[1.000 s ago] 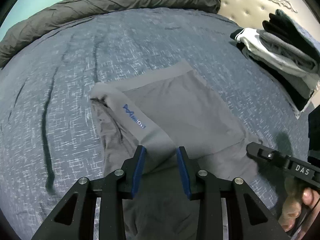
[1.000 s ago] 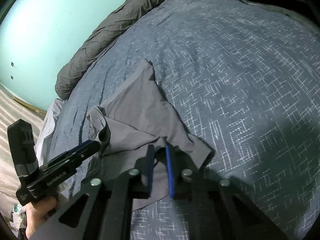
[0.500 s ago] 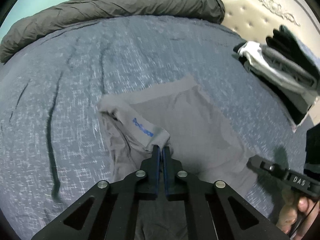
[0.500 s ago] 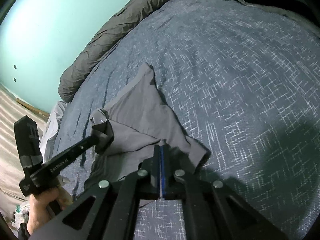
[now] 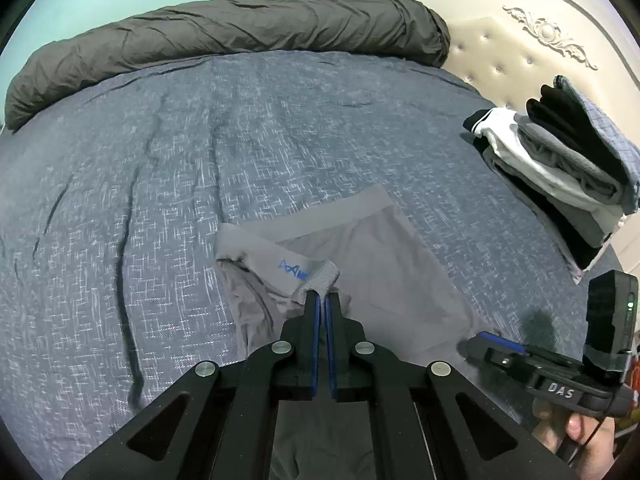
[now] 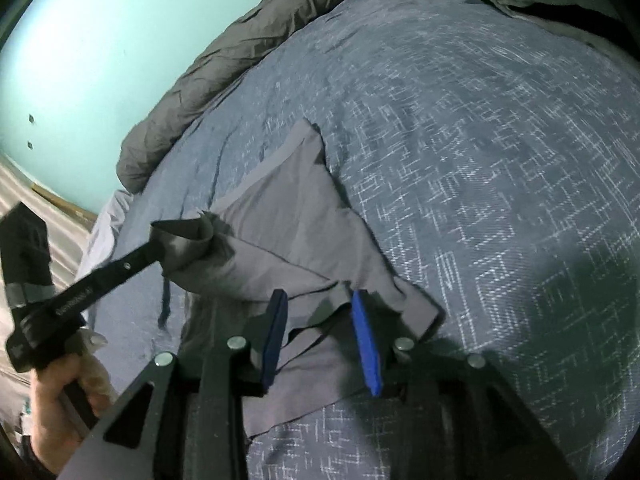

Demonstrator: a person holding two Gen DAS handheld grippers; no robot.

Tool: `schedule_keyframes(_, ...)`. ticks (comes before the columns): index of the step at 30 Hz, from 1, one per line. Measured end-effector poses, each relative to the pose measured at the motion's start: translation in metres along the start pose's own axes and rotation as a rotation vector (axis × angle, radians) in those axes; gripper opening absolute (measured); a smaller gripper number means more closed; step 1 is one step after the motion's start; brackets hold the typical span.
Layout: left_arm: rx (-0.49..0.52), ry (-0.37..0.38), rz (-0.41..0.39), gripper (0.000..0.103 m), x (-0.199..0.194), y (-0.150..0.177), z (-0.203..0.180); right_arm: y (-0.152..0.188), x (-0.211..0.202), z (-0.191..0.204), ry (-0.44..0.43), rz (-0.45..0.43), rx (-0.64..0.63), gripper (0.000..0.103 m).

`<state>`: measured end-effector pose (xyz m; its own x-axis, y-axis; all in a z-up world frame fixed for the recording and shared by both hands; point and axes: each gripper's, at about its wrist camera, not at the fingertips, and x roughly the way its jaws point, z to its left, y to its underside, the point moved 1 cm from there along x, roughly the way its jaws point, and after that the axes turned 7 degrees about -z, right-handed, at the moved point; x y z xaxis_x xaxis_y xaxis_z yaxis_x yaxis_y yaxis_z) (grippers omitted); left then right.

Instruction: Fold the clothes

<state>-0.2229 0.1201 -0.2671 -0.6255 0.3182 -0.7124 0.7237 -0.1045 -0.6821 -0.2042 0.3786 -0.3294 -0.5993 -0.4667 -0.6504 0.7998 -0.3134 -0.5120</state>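
A pair of grey underwear [image 5: 372, 264] with a blue logo on its waistband lies on the blue bedspread [image 5: 160, 168]; it also shows in the right wrist view [image 6: 296, 232]. My left gripper [image 5: 321, 300] is shut on the folded waistband corner and lifts it a little; it shows at left in the right wrist view [image 6: 176, 240]. My right gripper [image 6: 320, 300] is open, its blue pads [image 6: 366, 336] straddling the near leg hem. It shows at lower right in the left wrist view [image 5: 486, 344].
A rolled dark grey duvet [image 5: 224, 44] lies along the far edge of the bed. A stack of folded clothes [image 5: 560, 172] sits at the right by the cream headboard [image 5: 532, 48]. A teal wall [image 6: 100, 52] stands behind.
My left gripper closed on the waistband corner and lifted it. My right gripper closed half a second ago and has now opened again, letting go of the hem.
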Motion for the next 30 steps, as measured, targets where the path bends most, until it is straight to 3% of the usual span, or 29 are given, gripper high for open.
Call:
schedule_keyframes(5, -0.003, 0.005, -0.005, 0.003, -0.002, 0.001, 0.003, 0.000, 0.010, 0.005, 0.024, 0.008, -0.013, 0.031)
schedule_keyframes(7, -0.004, 0.006, -0.006, 0.003, -0.003, 0.001, 0.005, 0.000, 0.011, 0.002, 0.025, 0.009, -0.013, 0.015)
schedule_keyframes(10, -0.006, 0.007, -0.010, 0.003, -0.005, 0.001, 0.007, 0.000, 0.011, -0.001, 0.029, 0.009, -0.006, 0.004)
schedule_keyframes(21, -0.046, 0.013, -0.034, 0.003, -0.008, -0.014, 0.011, -0.005, -0.011, -0.002, -0.003, -0.023, 0.001, 0.003)
schedule_keyframes(30, -0.111, 0.064, -0.035, 0.003, 0.011, -0.055, -0.003, -0.003, -0.031, -0.016, -0.022, -0.037, 0.022, 0.003)
